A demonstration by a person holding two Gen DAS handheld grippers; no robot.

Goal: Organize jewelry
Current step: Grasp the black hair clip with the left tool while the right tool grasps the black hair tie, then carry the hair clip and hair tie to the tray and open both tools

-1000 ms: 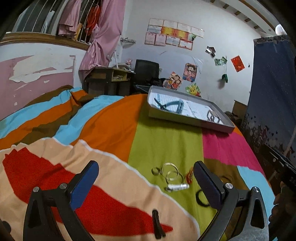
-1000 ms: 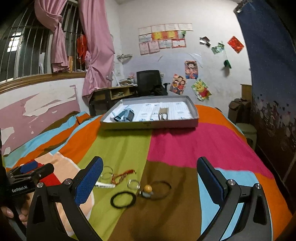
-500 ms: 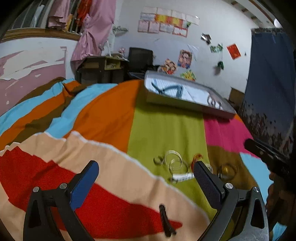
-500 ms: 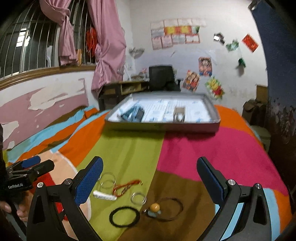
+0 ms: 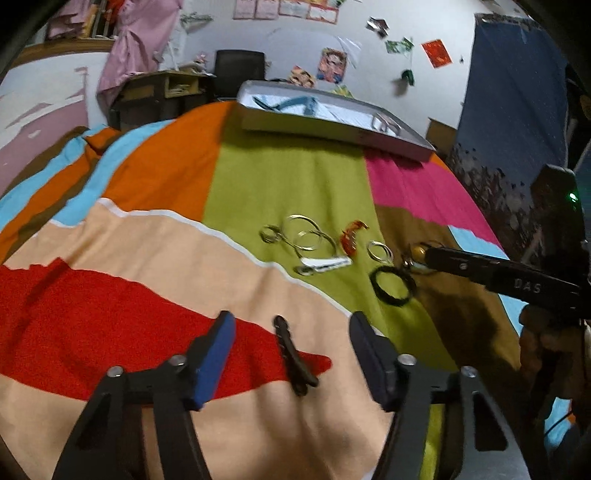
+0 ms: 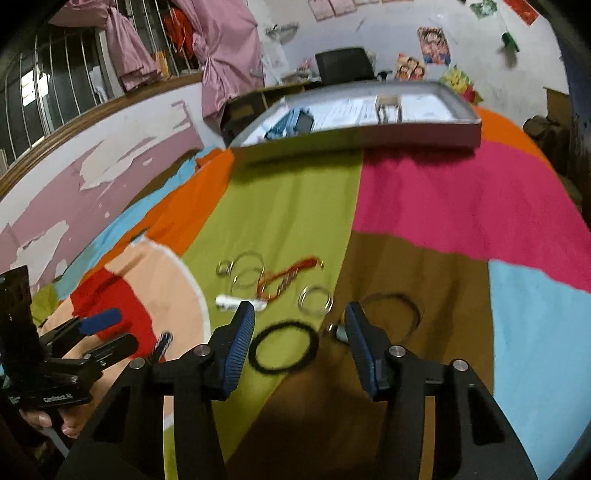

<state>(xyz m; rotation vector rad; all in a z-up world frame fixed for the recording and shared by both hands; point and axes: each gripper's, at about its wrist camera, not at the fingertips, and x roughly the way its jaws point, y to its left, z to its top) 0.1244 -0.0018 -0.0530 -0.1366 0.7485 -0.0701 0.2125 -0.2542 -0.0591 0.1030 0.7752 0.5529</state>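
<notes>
Pick-up step, judged. Left gripper [image 5: 291,354] is closing around the black clip [image 5: 293,356], pads not yet touching. Right gripper [image 6: 301,343] is closing over the black ring [image 6: 283,347], not gripping. Remaining jewelry is lying just beyond. Next: seat each grip, then carry to the tray [image 6: 369,138]; the blanket between is lying clear.

On the flank of my right gripper [image 5: 424,254], seen from my left wrist, stand the pale letters "DAS". On the body of my left gripper [image 6: 118,330], seen from my right wrist, runs a small white label that begins "GenRobot"; its last characters are too blurred for me to read. The posters and sheets on the far wall [image 6: 388,33] carry print and pictures, none of it legible at this distance.
</notes>
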